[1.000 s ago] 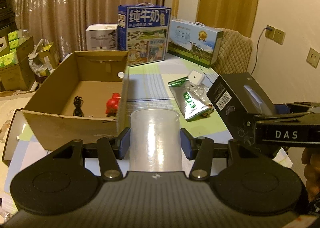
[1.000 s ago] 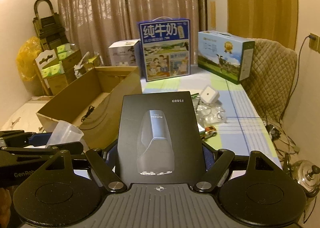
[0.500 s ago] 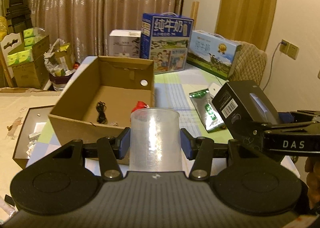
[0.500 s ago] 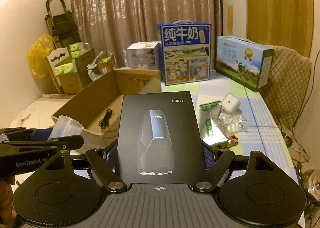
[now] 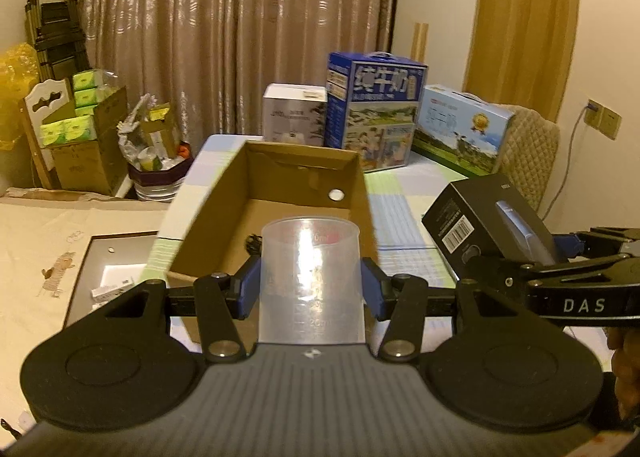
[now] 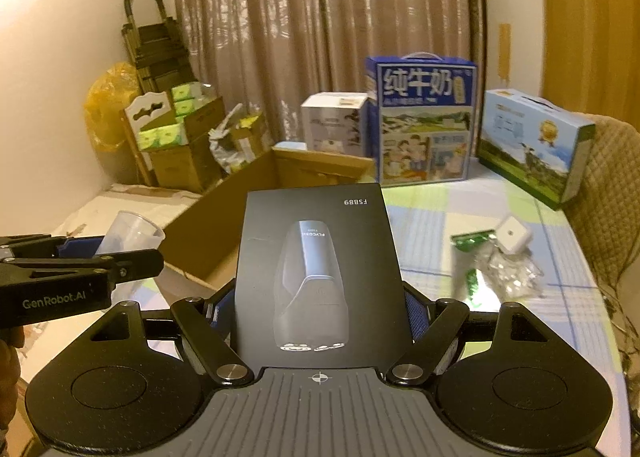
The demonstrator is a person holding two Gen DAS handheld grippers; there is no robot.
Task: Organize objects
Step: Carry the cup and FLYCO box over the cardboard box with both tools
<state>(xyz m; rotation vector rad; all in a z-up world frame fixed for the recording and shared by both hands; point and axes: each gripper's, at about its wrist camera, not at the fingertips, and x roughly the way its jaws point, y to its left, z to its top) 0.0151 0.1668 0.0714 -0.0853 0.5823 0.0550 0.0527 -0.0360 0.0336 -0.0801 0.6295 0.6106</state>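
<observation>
My left gripper (image 5: 310, 291) is shut on a clear plastic measuring cup (image 5: 310, 277), held upright in the air before the near end of the open cardboard box (image 5: 224, 213). A black cable (image 5: 252, 245) lies on the box floor. My right gripper (image 6: 316, 313) is shut on a black shaver box (image 6: 316, 277), raised above the table to the right of the cardboard box (image 6: 212, 233). In the left wrist view the shaver box (image 5: 476, 217) and right gripper (image 5: 516, 257) show at the right. In the right wrist view the cup (image 6: 132, 233) shows at the left.
A green packet (image 6: 472, 265), a crinkled clear bag (image 6: 512, 273) and a white cube (image 6: 514, 235) lie on the checked tablecloth (image 6: 424, 217) at right. Two milk cartons (image 6: 422, 121) (image 6: 532, 141) and a white box (image 6: 334, 123) stand at the back. Cartons and bags crowd the floor at left.
Both grippers have risen and drawn back with their loads; the cardboard box and table now sit lower and further off in both views. The red thing in the box is now hidden behind the cup.
</observation>
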